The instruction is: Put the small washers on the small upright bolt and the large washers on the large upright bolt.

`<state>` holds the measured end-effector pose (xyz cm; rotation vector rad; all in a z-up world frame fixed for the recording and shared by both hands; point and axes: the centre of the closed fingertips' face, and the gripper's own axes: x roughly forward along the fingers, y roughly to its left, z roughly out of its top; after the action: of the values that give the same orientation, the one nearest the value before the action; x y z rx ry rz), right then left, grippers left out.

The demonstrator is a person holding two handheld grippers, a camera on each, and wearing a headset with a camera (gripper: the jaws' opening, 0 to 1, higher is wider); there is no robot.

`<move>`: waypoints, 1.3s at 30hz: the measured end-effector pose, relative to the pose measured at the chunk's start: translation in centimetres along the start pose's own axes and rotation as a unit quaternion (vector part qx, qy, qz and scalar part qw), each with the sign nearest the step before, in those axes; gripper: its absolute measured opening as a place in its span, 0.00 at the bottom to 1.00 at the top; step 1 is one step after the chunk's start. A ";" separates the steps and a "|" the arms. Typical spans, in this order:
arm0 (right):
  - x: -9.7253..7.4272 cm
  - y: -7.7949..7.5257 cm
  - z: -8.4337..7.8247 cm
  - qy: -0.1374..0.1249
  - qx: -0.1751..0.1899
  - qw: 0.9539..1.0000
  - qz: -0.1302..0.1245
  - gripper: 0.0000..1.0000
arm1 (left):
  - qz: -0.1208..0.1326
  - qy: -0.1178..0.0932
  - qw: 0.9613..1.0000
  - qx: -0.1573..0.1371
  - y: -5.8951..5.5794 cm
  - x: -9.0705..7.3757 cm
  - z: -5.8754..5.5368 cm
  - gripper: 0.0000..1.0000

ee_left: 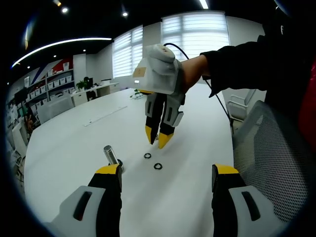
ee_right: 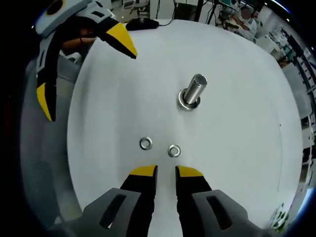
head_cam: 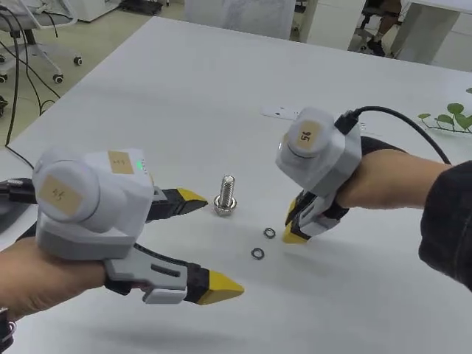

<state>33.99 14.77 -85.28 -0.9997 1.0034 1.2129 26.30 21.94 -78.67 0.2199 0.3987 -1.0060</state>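
Holds the left gripper (head_cam: 210, 243) low over the white table (head_cam: 147, 88), spread wide and gripping nothing. Probably parks it there as the spare claw, clear of the working path yet close enough to help.

Just ahead of its upper jaw, finds the bolt (head_cam: 226, 195), stood on its head with the thread pointing up, so as to take a ring dropped over the top. Cannot tell whether small or large, nor whether the collar at its foot is a washer already seated or part of the bolt itself.

Farther right, straight ahead of that wide gap, finds the first washer (head_cam: 257, 254) and the second washer (head_cam: 269, 233), both flat on the table, near each other but apart, and loose rather than threaded.

Points the right gripper (head_cam: 295, 228) steeply down at them, drawn nearly together with a slim gap and pinching nothing. Stops its tips just short of the pair, the second washer almost in line with the gap. Looks narrowed to suit so thin a ring.

Judging by this: about to pinch a washer, then carry it to the bolt, beyond the washers from this claw.
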 end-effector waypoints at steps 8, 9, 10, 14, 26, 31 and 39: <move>1.0 -0.6 0.8 0.005 -0.008 1.000 0.001 0.16 | 0.003 -0.002 1.000 -0.002 0.2 -0.1 0.0 0.74; 1.1 -0.6 0.8 0.005 -0.008 1.000 0.002 0.16 | 0.003 -0.002 1.000 -0.002 0.2 -0.1 0.0 0.74; 1.2 -0.6 0.9 0.006 -0.008 1.000 0.003 0.16 | 0.004 -0.002 1.000 -0.002 0.2 -0.1 0.0 0.74; 1.6 -0.8 1.0 0.007 -0.009 1.000 0.002 0.17 | 0.004 -0.002 1.000 -0.003 0.3 -0.1 -0.1 0.74; 2.5 -1.0 1.1 0.011 -0.005 1.000 0.007 0.18 | 0.004 -0.003 1.000 -0.004 0.4 0.0 0.0 0.74; 2.7 -1.0 1.0 0.013 -0.005 1.000 0.009 0.18 | 0.006 -0.005 1.000 -0.004 0.4 -0.1 0.0 0.74; 2.8 -0.9 1.0 0.014 -0.001 1.000 0.012 0.18 | 0.008 -0.005 1.000 -0.006 0.4 -0.2 0.0 0.74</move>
<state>35.17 16.35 -87.70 -1.0102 1.0388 1.2237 26.57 22.36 -78.60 0.2061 0.3928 -0.9886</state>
